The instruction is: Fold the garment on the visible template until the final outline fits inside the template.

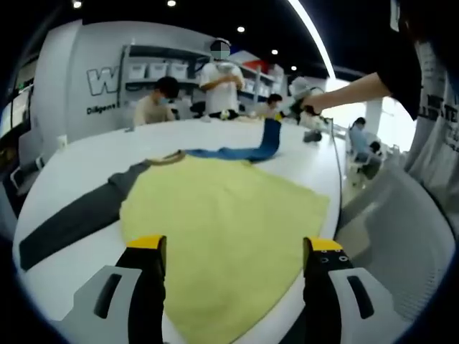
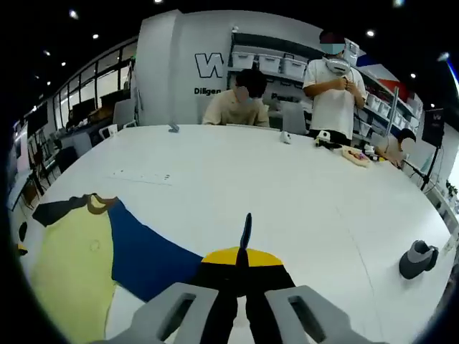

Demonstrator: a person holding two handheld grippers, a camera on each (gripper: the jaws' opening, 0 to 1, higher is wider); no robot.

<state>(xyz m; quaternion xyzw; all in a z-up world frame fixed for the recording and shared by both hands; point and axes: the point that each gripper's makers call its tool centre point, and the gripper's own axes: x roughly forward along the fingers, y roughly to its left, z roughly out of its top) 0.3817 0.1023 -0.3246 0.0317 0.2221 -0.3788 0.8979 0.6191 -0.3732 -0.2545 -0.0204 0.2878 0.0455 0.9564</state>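
Left gripper view, garment (image 1: 222, 229) flat on table (image 1: 86, 154); right gripper (image 2: 244, 261) jaws pinching blue sleeve (image 2: 245, 233)

Ahead of the left gripper (image 1: 233, 269), the garment (image 1: 222, 215) is pale yellow with one dark grey sleeve (image 1: 72, 218) and one blue sleeve (image 1: 247, 150), on a white desk (image 1: 79, 154)

A large "W" marks the back wall (image 2: 179, 57).
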